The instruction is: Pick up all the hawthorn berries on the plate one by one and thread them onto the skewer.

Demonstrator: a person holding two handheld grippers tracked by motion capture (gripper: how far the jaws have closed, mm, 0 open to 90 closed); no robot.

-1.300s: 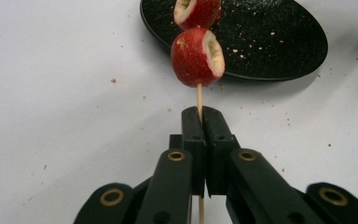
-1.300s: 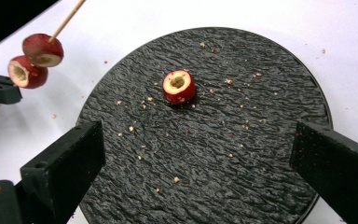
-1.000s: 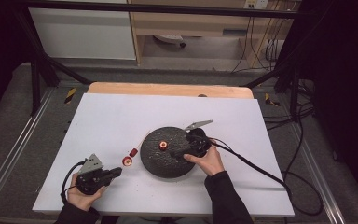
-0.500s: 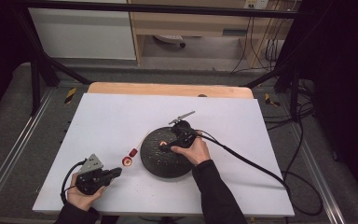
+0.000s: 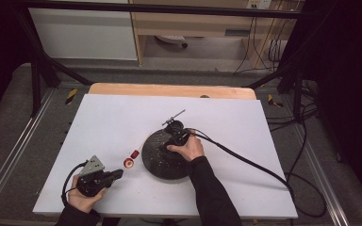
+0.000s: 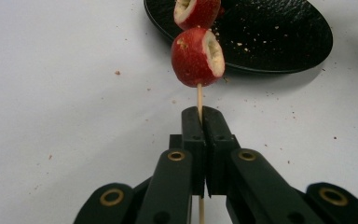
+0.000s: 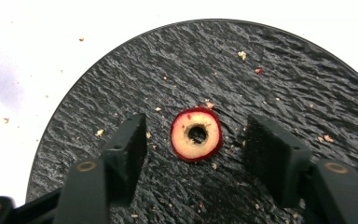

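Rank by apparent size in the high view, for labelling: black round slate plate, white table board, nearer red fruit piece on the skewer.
1. White table board
2. Black round slate plate
3. Red fruit piece

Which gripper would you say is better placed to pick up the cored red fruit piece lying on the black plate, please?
The right gripper. Its jaws, just closing, straddle the fruit piece on the black plate without touching it. The left gripper is shut on the skewer, which carries two fruit pieces, so it is occupied.

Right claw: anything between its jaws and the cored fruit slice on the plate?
Nothing but bare black plate with a few crumbs. In the right gripper view the right claw straddles the fruit slice, gaps on both sides.
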